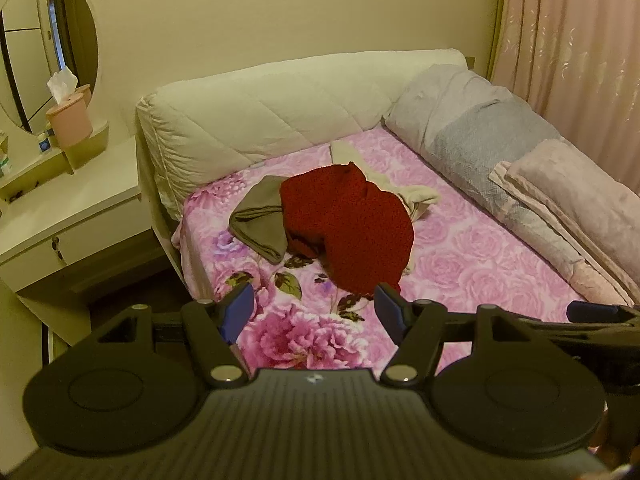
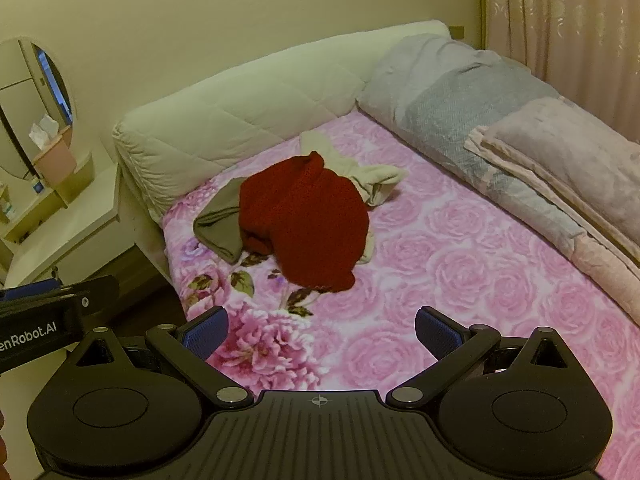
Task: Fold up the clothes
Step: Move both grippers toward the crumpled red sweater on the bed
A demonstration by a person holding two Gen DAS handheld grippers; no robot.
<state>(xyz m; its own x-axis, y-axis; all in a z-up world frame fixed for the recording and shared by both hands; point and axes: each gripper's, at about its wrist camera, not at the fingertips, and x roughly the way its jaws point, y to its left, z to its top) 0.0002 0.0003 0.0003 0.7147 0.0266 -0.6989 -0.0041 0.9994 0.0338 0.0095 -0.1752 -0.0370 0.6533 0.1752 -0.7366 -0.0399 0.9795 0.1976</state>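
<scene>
A crumpled dark red knit garment [image 1: 348, 232] [image 2: 304, 224] lies in a heap on the pink floral bedsheet [image 1: 460, 256] [image 2: 440, 280]. A grey garment [image 1: 260, 220] [image 2: 220, 226] pokes out from under its left side, and a cream garment [image 1: 416, 196] [image 2: 372, 178] lies behind it to the right. My left gripper [image 1: 314, 314] hovers over the near part of the bed, open and empty, well short of the red heap. My right gripper [image 2: 322, 334] hovers beside it, also open with nothing between its blue pads. The left gripper's body [image 2: 44, 320] shows at the left edge of the right wrist view.
A white quilted headboard [image 1: 280, 112] [image 2: 240, 112] backs the bed. Rolled grey and pink blankets [image 1: 520, 160] [image 2: 520, 140] run along the right side under a pink curtain [image 1: 580, 40]. A white dresser [image 1: 68, 208] with an oval mirror and a pink tissue box [image 1: 70, 120] stands at the left.
</scene>
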